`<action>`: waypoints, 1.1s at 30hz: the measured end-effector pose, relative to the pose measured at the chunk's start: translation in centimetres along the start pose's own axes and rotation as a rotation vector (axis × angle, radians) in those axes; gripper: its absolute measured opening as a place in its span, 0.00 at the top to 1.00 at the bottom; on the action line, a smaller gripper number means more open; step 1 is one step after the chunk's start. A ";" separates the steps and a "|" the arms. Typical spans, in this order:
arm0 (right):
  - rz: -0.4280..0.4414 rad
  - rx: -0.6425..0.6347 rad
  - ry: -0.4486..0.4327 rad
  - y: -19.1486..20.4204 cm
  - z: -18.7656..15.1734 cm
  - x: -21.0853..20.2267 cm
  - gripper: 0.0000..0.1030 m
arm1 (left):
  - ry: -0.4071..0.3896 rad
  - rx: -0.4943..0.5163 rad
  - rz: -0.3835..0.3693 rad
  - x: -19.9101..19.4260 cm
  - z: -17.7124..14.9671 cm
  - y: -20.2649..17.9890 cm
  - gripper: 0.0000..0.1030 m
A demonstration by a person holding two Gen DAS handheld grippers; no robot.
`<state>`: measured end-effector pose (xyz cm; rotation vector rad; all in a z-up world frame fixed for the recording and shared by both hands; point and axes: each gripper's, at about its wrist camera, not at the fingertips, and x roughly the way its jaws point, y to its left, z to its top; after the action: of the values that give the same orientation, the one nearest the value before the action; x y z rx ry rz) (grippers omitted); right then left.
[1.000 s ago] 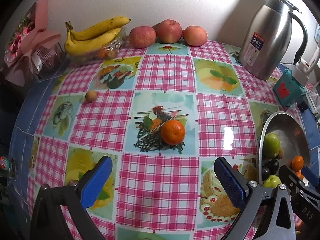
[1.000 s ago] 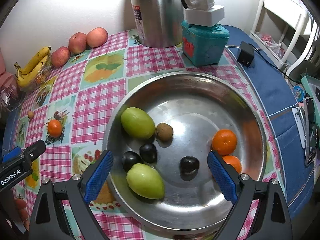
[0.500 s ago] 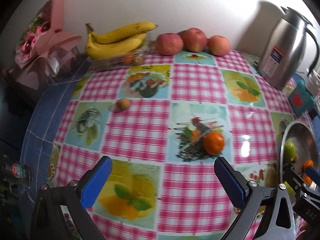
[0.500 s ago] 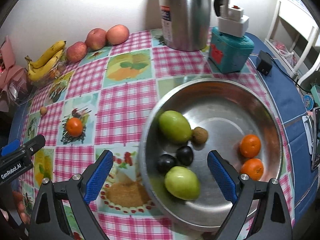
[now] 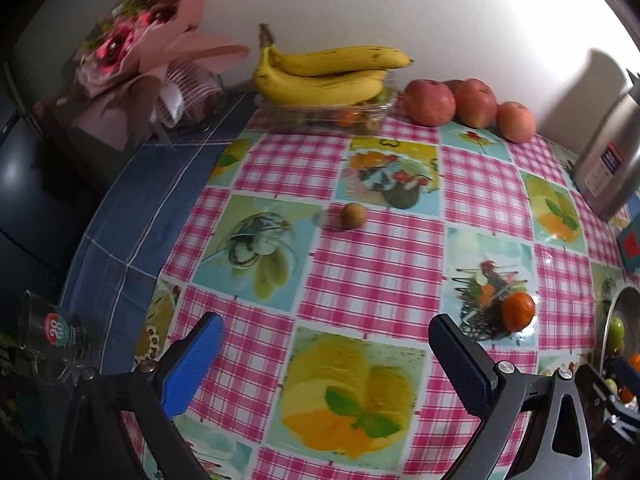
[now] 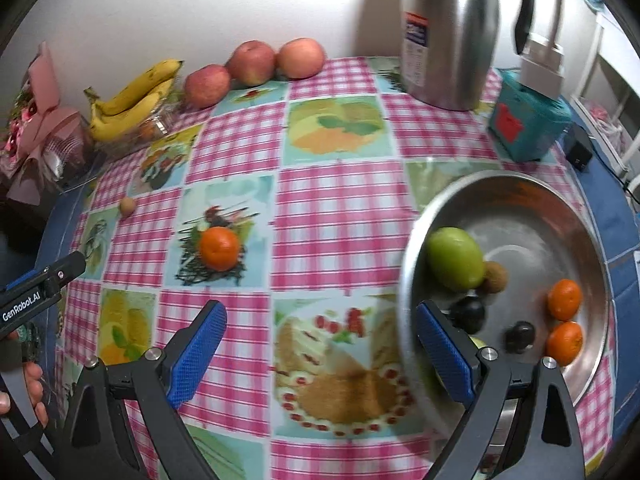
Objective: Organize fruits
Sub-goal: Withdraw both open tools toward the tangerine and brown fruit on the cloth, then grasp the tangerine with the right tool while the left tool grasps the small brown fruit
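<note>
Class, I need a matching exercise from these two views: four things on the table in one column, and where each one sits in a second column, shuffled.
Things:
1. loose orange
2. bananas
3. green fruit
4. steel jug

Places:
A. on a clear container by the wall
B. inside the metal bowl
C. standing behind the bowl
D. alone on the tablecloth

Pairs: 1-D, 2-A, 3-B, 4-C
</note>
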<state>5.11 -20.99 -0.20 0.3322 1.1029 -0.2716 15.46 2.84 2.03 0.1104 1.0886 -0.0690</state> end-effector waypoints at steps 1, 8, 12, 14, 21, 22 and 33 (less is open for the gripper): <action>0.004 -0.007 0.001 0.5 0.0 0.2 0.08 | 0.002 -0.008 -0.003 0.1 0.1 0.3 0.00; 0.018 -0.042 0.018 2.8 0.3 1.7 0.08 | 0.033 -0.030 -0.033 1.6 0.3 1.1 0.00; 0.017 -0.065 0.025 3.6 0.6 2.5 0.08 | 0.054 -0.028 -0.053 2.5 0.3 0.8 0.00; 0.013 -0.078 0.026 4.1 0.7 2.9 0.08 | 0.063 -0.022 -0.061 2.9 0.2 0.6 0.00; 0.004 -0.111 0.030 5.1 1.3 4.1 0.08 | 0.093 0.001 -0.069 4.2 0.1 -0.5 0.00; 0.004 -0.113 0.030 5.3 1.4 4.2 0.08 | 0.096 0.003 -0.068 4.4 0.1 -0.6 0.00; 0.013 -0.139 0.029 6.9 2.8 6.5 0.12 | 0.104 0.007 -0.061 6.4 0.7 -0.8 0.00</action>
<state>12.80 -16.10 -4.03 0.2199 1.1410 -0.1777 18.96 1.91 -3.41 0.0872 1.1959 -0.1230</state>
